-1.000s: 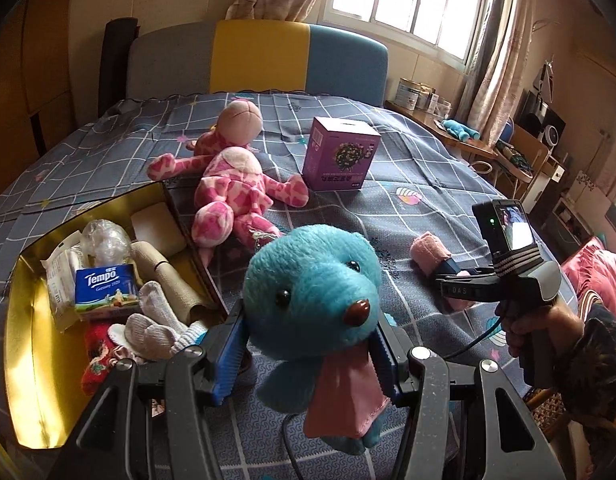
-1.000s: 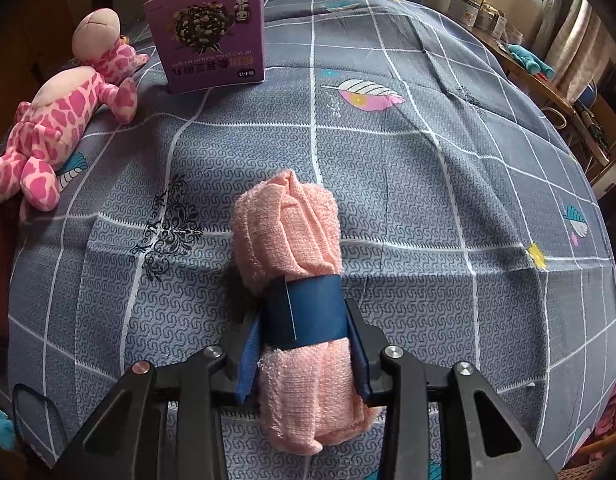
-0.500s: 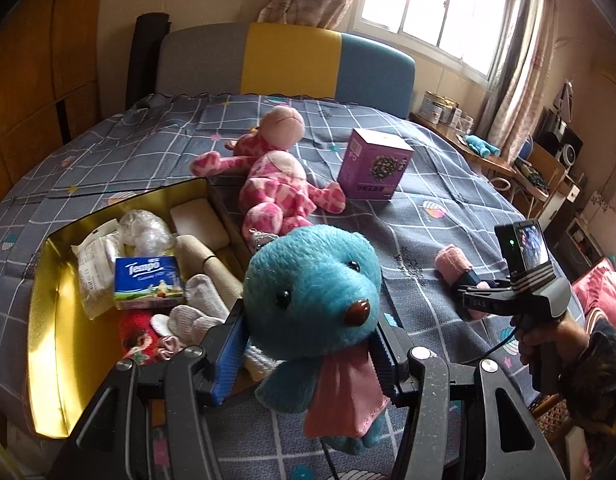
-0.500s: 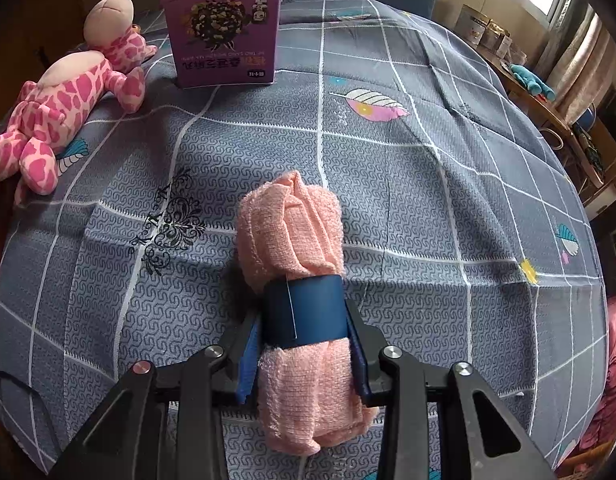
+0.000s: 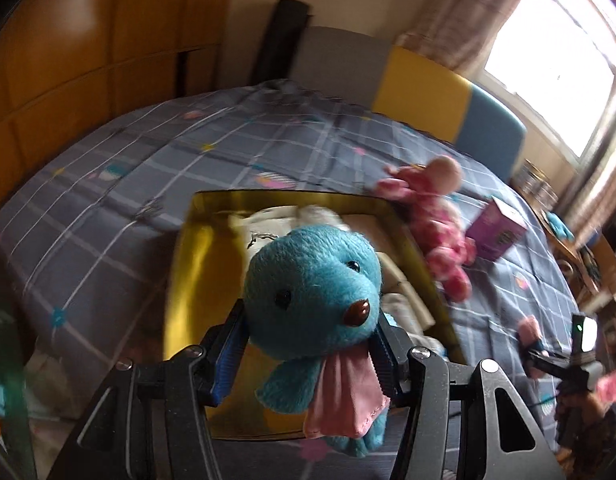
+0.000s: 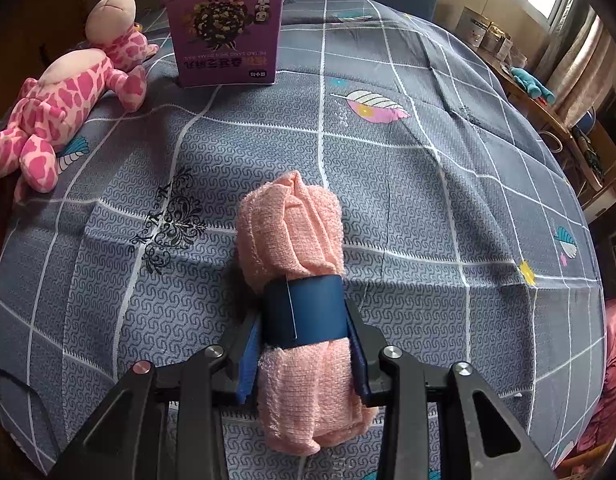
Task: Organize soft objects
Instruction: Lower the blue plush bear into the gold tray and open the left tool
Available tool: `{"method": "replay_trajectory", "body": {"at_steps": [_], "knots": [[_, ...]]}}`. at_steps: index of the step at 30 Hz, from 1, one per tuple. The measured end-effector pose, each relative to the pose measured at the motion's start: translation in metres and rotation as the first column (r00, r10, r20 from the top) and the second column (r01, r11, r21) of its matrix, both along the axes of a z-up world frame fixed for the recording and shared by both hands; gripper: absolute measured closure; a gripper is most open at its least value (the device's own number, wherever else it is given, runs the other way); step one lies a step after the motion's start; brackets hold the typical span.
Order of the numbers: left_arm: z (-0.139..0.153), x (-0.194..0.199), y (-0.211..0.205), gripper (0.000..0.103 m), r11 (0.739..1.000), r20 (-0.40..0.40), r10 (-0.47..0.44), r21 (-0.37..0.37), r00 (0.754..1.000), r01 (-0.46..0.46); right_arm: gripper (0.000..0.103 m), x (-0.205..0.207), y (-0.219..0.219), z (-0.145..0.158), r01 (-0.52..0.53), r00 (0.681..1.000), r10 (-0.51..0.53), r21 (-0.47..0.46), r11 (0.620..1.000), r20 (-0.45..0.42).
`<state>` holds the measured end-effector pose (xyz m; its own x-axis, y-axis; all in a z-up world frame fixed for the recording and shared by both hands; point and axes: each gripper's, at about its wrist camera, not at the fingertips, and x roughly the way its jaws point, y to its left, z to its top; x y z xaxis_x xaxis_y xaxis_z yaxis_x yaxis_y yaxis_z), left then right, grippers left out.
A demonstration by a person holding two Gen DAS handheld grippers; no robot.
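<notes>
Left wrist view: the left gripper [image 5: 308, 354] is clamped on a blue plush bear [image 5: 311, 292], both pads pressed into its sides below the head, a pink cloth at its neck hanging between the fingers. The bear is held above the gold box [image 5: 196, 268], which lies open on the grey checked bedspread [image 5: 120, 184]. The box's left half shows bare gold floor; its right half is filled with pale soft items, blurred and partly hidden behind the bear. Just beside the box's right wall lies a pink spotted plush toy [image 5: 439, 236], and near it stands a purple carton [image 5: 495, 232]. The headboard and wooden wall panels bound the far side.

Right wrist view: the right gripper [image 6: 304, 356] is closed on a rolled pink towel [image 6: 292, 240], gripping it at its dark blue band [image 6: 304, 312]. The roll points away along the bedspread [image 6: 427, 200]. The pink spotted plush toy [image 6: 64, 96] lies at far left near the bed's edge, the purple carton [image 6: 224, 28] upright just beside it. Open bedspread extends ahead and right of the towel to the bed's right edge.
</notes>
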<state>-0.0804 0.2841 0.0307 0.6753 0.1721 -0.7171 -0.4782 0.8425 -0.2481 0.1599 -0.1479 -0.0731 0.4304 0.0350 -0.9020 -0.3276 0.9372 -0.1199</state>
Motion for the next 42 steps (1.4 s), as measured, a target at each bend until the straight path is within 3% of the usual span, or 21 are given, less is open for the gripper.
{"method": "replay_trajectory", "body": {"at_steps": [9,13,19,27,34,42], "knots": [[-0.015,-0.018,0.038,0.046,0.994,-0.046,0.105,0.034,0.993,-0.104,0.066,0.000,-0.001,0.001,-0.003,1.000,0.003,-0.008,1.000,0.004],[-0.021,-0.002,0.033,0.046,0.990,-0.086,0.078,0.123,0.993,-0.067,0.066,-0.001,-0.001,0.001,-0.004,1.000,0.004,-0.009,1.000,0.005],[-0.024,0.019,0.028,0.046,0.982,-0.108,0.017,0.189,0.994,0.004,0.066,-0.001,-0.001,0.002,-0.006,1.000,0.006,-0.012,1.000,0.007],[-0.056,0.047,0.025,0.046,0.987,-0.207,-0.079,0.119,0.975,0.106,0.066,-0.001,0.000,0.003,-0.007,1.000,0.007,-0.014,1.000,0.008],[-0.082,0.059,0.021,0.041,0.991,-0.258,-0.056,0.106,0.965,0.086,0.066,-0.001,0.000,0.003,-0.009,1.000,0.009,-0.017,1.000,0.009],[-0.082,0.051,0.020,0.034,0.993,-0.236,-0.012,0.110,0.972,0.039,0.066,-0.001,0.000,0.003,-0.009,1.000,0.010,-0.019,1.000,0.010]]}}
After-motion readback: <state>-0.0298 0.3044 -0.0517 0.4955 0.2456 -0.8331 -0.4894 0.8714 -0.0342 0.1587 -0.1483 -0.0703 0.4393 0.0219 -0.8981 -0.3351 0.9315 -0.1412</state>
